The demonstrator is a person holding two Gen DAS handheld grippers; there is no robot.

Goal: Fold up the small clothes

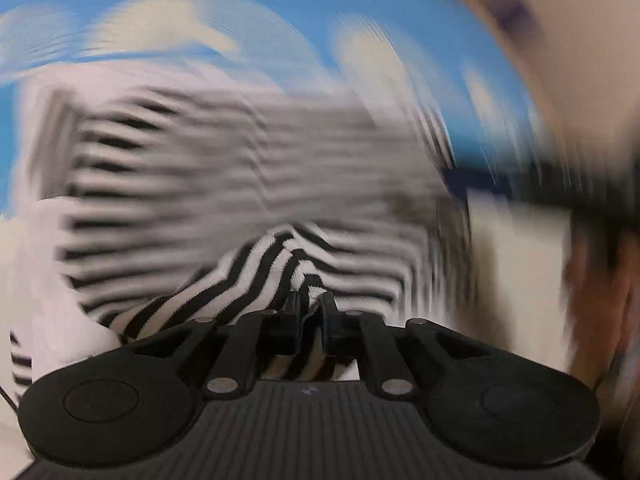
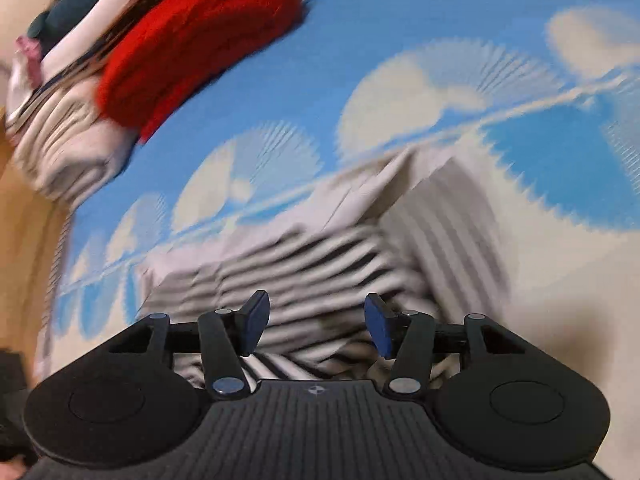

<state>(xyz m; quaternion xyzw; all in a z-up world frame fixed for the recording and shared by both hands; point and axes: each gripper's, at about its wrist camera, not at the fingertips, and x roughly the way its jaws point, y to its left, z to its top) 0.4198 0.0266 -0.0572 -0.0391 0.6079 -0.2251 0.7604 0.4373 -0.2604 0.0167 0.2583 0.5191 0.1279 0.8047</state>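
Observation:
A black-and-white striped garment [image 1: 240, 184] lies on the blue cloud-print sheet [image 1: 280, 8]; the view is blurred by motion. My left gripper [image 1: 313, 312] is shut on a fold of the striped garment and lifts it toward the camera. In the right wrist view the same striped garment [image 2: 320, 252] lies just ahead on the sheet [image 2: 440, 24]. My right gripper [image 2: 316, 324] is open and empty, its blue pads [image 2: 256, 320] spread just above the garment's near edge.
A pile of other clothes sits at the far left in the right wrist view, with a red item [image 2: 192, 36] on top, pale fabric [image 2: 72, 136] below and a dark one [image 2: 80, 0] behind. A wooden edge [image 2: 20, 216] runs along the left.

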